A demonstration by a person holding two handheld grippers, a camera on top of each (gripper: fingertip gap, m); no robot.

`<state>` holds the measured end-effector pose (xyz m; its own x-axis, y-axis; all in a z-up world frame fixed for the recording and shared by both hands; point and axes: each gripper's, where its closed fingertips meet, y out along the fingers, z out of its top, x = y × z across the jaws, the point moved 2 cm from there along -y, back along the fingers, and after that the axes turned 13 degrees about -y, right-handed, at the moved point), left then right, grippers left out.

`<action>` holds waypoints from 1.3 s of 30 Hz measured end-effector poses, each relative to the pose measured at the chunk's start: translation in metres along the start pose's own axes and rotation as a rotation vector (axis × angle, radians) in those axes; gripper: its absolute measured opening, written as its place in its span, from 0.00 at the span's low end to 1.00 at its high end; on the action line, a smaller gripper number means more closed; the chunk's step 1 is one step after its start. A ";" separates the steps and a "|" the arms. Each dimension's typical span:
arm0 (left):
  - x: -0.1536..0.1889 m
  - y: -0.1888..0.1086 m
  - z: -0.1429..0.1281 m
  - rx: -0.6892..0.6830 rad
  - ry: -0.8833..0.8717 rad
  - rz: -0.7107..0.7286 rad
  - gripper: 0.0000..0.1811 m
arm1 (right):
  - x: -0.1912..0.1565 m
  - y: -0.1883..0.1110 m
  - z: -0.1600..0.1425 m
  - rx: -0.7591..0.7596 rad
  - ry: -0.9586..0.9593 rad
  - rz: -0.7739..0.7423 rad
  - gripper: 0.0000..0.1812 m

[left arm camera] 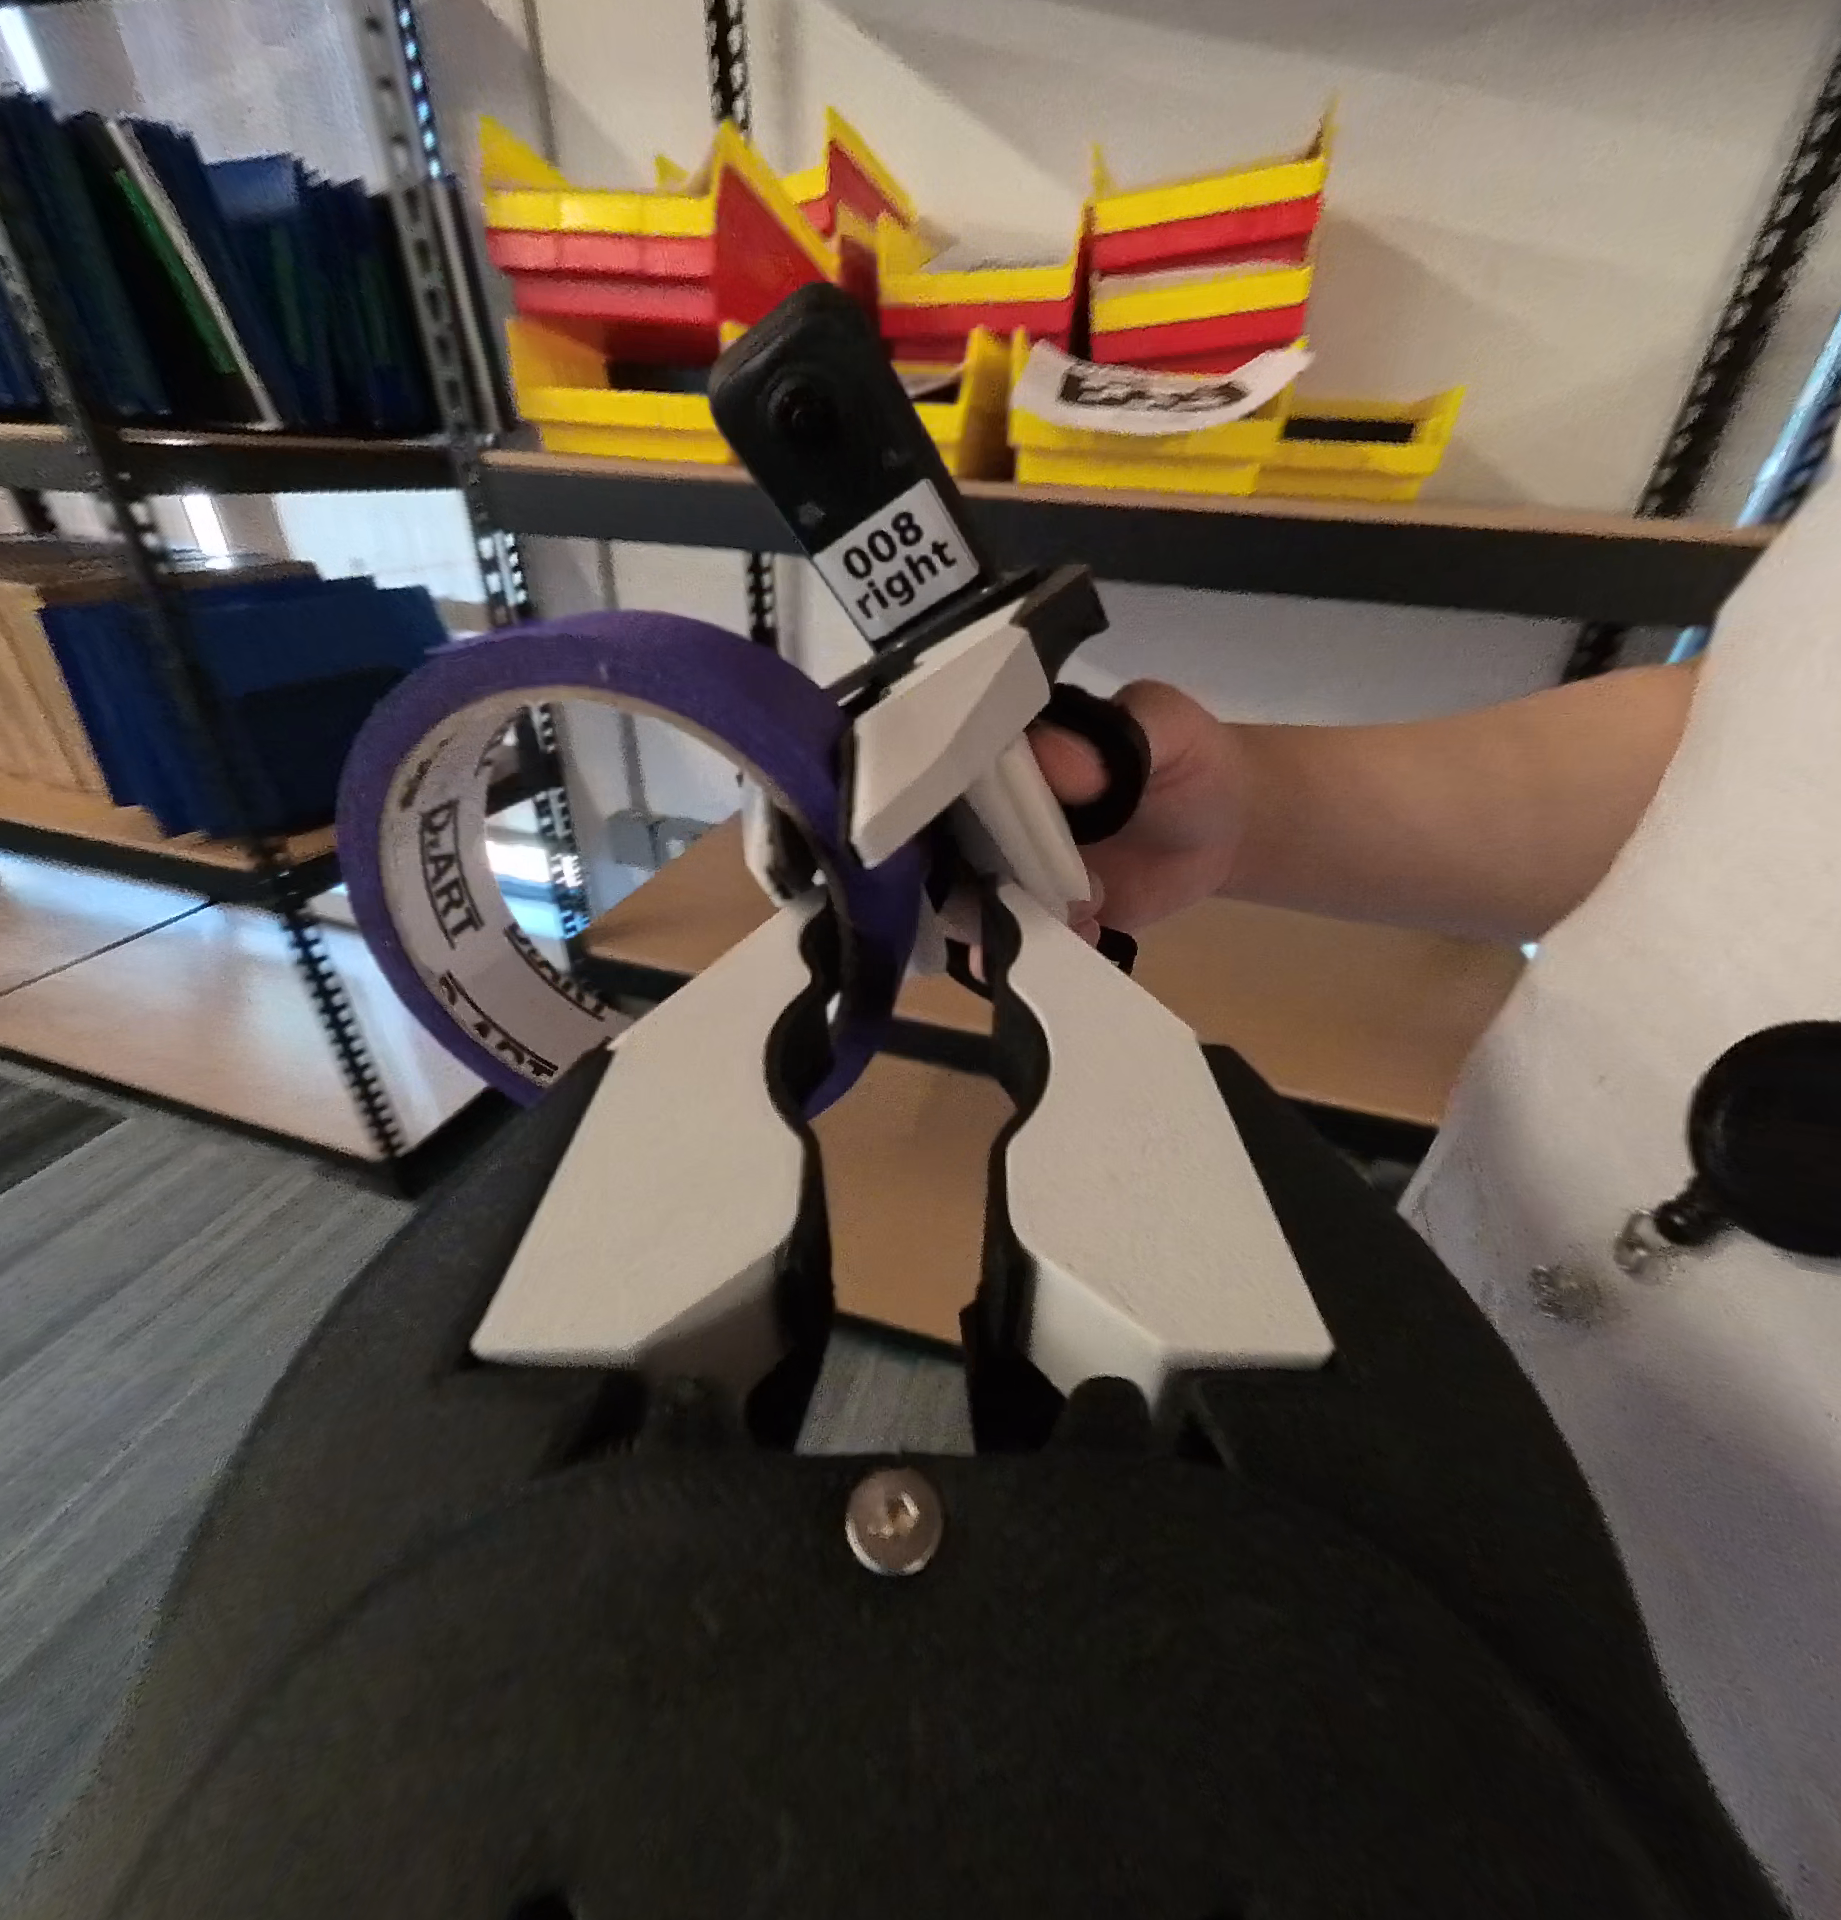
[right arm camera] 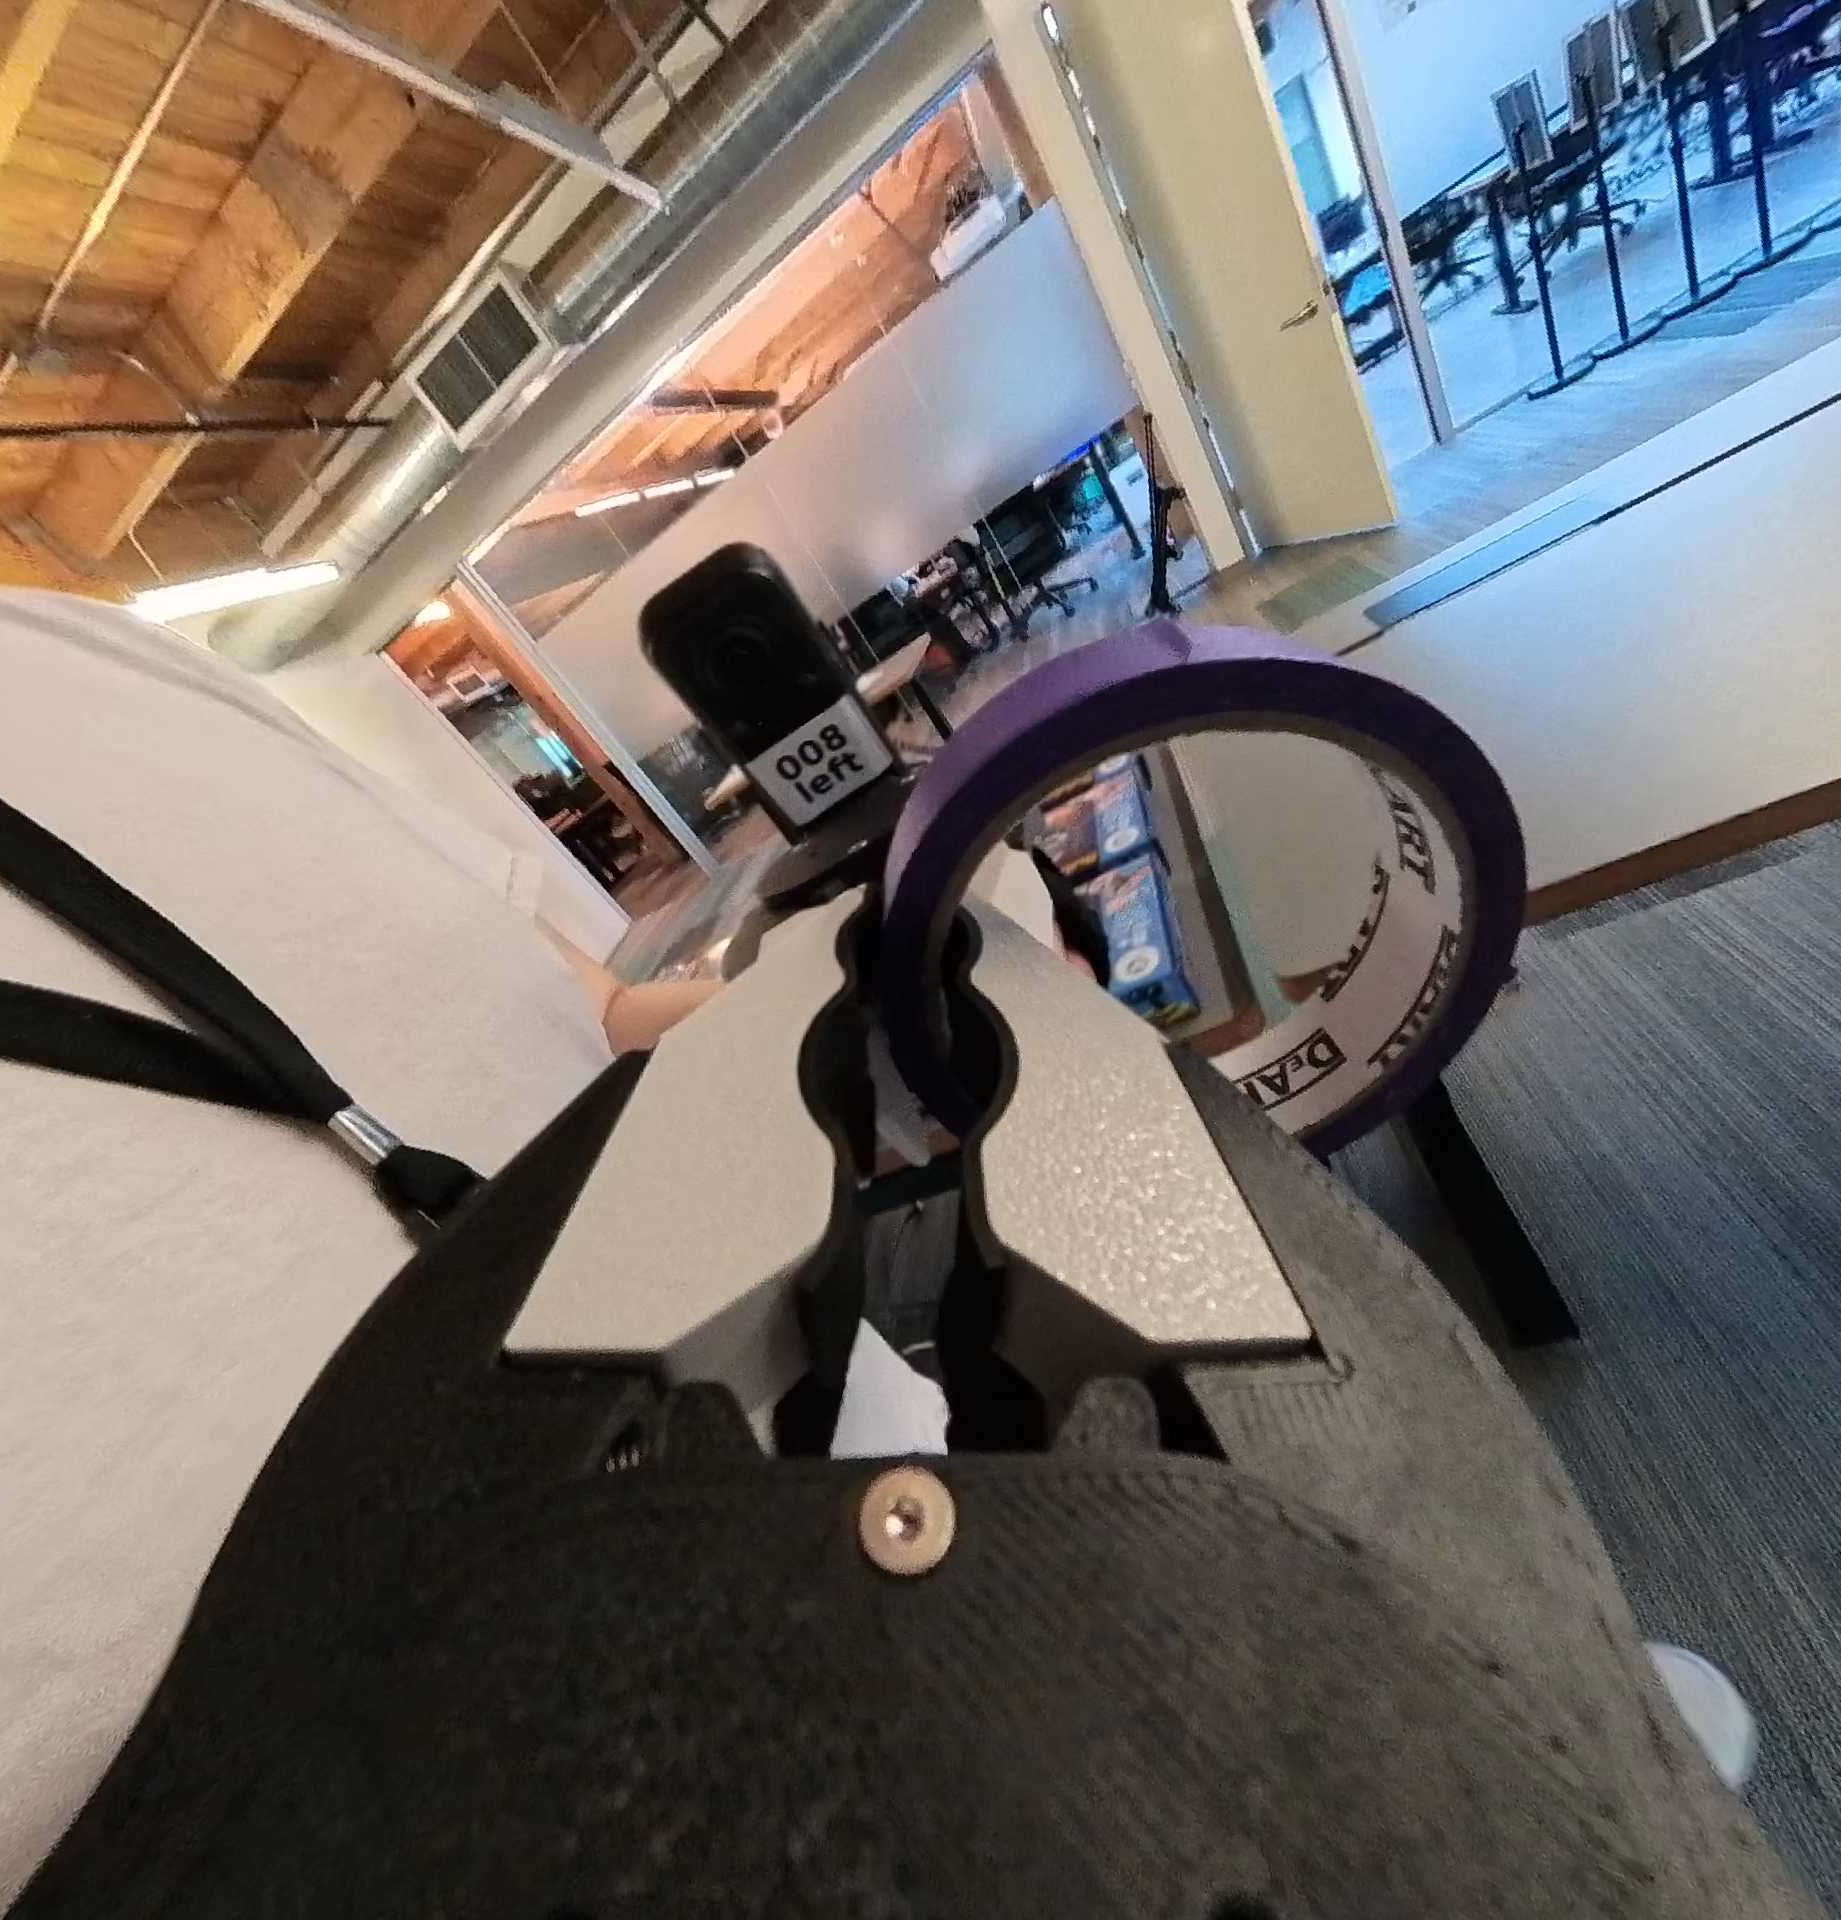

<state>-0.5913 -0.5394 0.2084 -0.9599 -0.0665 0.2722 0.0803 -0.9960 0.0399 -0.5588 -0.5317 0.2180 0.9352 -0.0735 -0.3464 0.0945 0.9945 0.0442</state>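
Tape roll [left arm camera: 625, 852], one (purple), clamped in right claw [right arm camera: 911, 1013]; left claw [left arm camera: 911, 997] apart, straddling roll's wall.

The right hand-held gripper [right arm camera: 911, 997], held by a bare hand [left arm camera: 1170, 800], is pinched nearly closed; the left hand-held gripper [left arm camera: 911, 966] faces it, fingers parted.

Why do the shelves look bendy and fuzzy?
Left wrist view: the wide lens bows the shelves and blurs the bins; the tape is sharper. Right wrist view: the picture is tilted, and the doorway is glary blue.
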 end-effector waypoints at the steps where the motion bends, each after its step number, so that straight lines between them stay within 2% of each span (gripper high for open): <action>1: -0.021 -0.004 0.002 -0.015 0.014 0.016 0.14 | 0.021 0.007 0.004 0.019 0.012 0.003 0.04; 3: -0.065 -0.013 0.009 -0.039 0.056 0.043 0.15 | 0.062 0.021 0.015 0.058 0.018 0.005 0.05; 7: -0.166 -0.026 0.039 -0.068 0.076 0.079 0.07 | 0.152 0.050 0.050 0.113 0.004 -0.034 0.04; 11: -0.247 -0.031 0.082 -0.092 -0.001 -0.026 0.05 | 0.228 0.071 0.097 0.214 0.013 0.022 0.05; 15: -0.317 -0.022 0.107 -0.157 0.000 -0.087 0.04 | 0.295 0.070 0.126 0.276 0.022 0.009 0.05; 19: -0.379 0.008 0.122 -0.149 -0.021 -0.167 0.04 | 0.359 0.049 0.148 0.278 0.020 -0.020 0.05; 24: -0.468 0.070 0.144 -0.139 -0.045 -0.237 0.04 | 0.455 0.003 0.185 0.243 -0.002 -0.087 0.05; 28: -0.550 0.121 0.172 -0.134 0.003 -0.217 0.04 | 0.543 -0.031 0.231 0.211 -0.024 -0.070 0.06; 30: -0.593 0.144 0.193 -0.122 -0.024 -0.191 0.04 | 0.585 -0.044 0.263 0.205 0.004 -0.035 0.11; 33: -0.648 0.169 0.221 -0.062 0.002 -0.188 0.04 | 0.642 -0.054 0.297 0.164 -0.025 0.006 0.11; 35: -0.690 0.178 0.233 -0.044 0.002 -0.128 0.04 | 0.679 -0.055 0.314 0.129 -0.010 0.025 0.19; 36: -0.708 0.181 0.239 -0.033 -0.008 -0.115 0.04 | 0.694 -0.052 0.322 0.126 0.009 0.046 0.19; 38: -0.739 0.182 0.249 -0.008 0.000 -0.115 0.04 | 0.731 -0.045 0.330 0.103 0.013 0.060 0.08; 39: -0.757 0.181 0.251 -0.002 0.015 -0.099 0.04 | 0.751 -0.041 0.332 0.106 0.027 0.073 0.08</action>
<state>0.2176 -0.6547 0.2505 -0.9671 0.0314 0.2524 -0.0158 -0.9978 0.0637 0.2526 -0.6521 0.2675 0.9314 0.0028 -0.3639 0.0628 0.9837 0.1682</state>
